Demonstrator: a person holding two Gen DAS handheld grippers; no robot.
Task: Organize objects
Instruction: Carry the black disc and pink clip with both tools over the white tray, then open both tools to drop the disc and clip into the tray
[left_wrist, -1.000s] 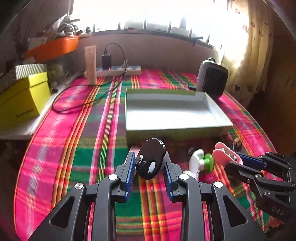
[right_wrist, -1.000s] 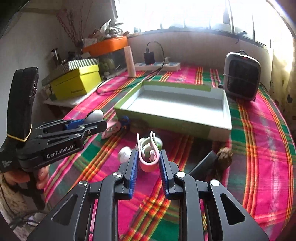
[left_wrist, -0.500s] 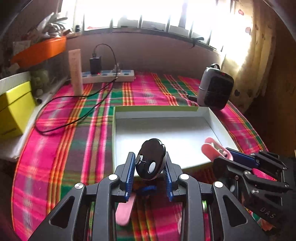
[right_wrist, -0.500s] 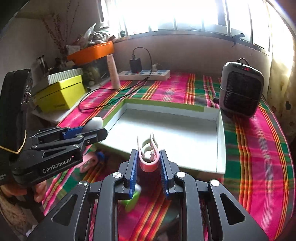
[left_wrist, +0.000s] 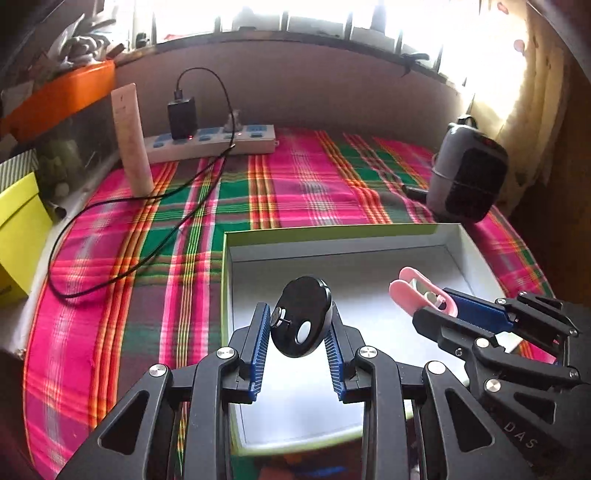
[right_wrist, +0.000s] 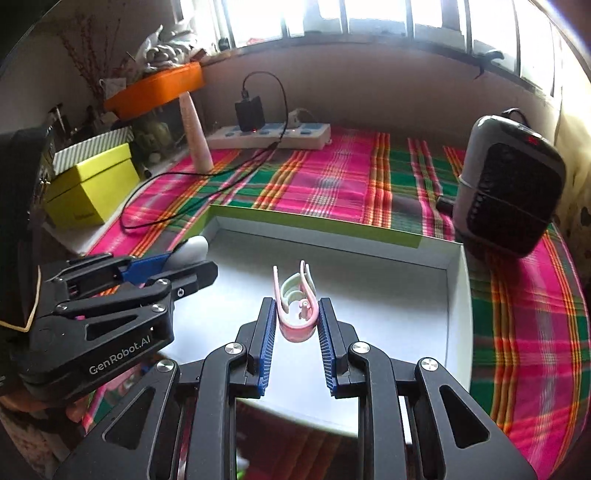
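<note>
A bright window runs above a wall ledge, and below it a table is spread with a pink, green and orange plaid cloth (left_wrist: 303, 184). In the left wrist view a white power strip (left_wrist: 214, 142) lies at twelve o'clock against the wall with a black charger (left_wrist: 181, 120) plugged into it, its cable looping over the cloth toward nine o'clock. A grey and black space heater (left_wrist: 467, 181) stands at two o'clock, and a yellow-green box (right_wrist: 92, 194) sits at nine o'clock in the right wrist view.

A shallow white tray with a green outer rim (left_wrist: 332, 232) fills the middle of the cloth, under both tools.

The left gripper (left_wrist: 298, 326) pinches a black round disc-shaped gadget (left_wrist: 301, 315) with a small white spot, held above the tray's white floor near its nine o'clock wall. The right gripper (right_wrist: 297, 319) is pressed together on a pink clip (right_wrist: 297, 314) with a pale green part inside it, held above the tray's floor around its centre; in the left wrist view this gripper sits at three o'clock.
</note>
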